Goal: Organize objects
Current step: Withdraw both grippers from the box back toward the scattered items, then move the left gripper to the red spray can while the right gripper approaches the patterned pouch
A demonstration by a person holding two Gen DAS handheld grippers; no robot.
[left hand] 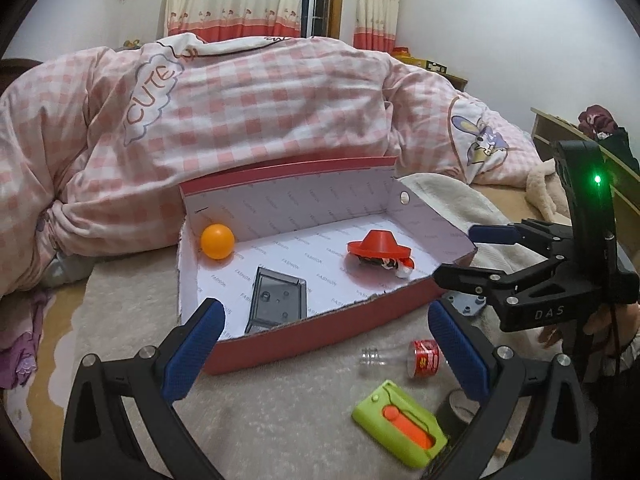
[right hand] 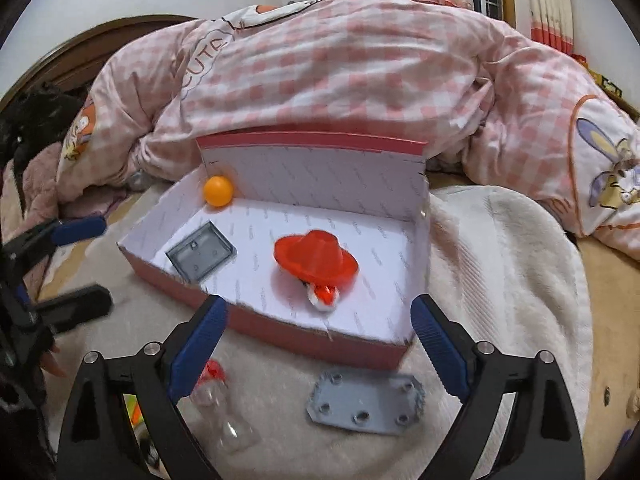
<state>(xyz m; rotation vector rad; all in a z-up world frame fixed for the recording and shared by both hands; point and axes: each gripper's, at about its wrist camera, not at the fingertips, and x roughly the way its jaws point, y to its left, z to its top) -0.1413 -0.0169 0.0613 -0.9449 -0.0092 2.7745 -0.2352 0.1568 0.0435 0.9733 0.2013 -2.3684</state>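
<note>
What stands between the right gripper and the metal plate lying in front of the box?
Nothing visible: the metal plate lies bare on the blanket, just ahead of the open right gripper, outside the red box.

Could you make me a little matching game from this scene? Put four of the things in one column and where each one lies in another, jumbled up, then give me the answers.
Things:
1. orange ball
2. red hat toy
3. metal plate
4. green case

Places:
A. on the blanket, just outside the front wall of the box
B. in the box, far left corner
C. on the blanket, beside the plastic bottle
D. in the box, towards its right end

Pairs: 1-B, 2-D, 3-A, 4-C
</note>
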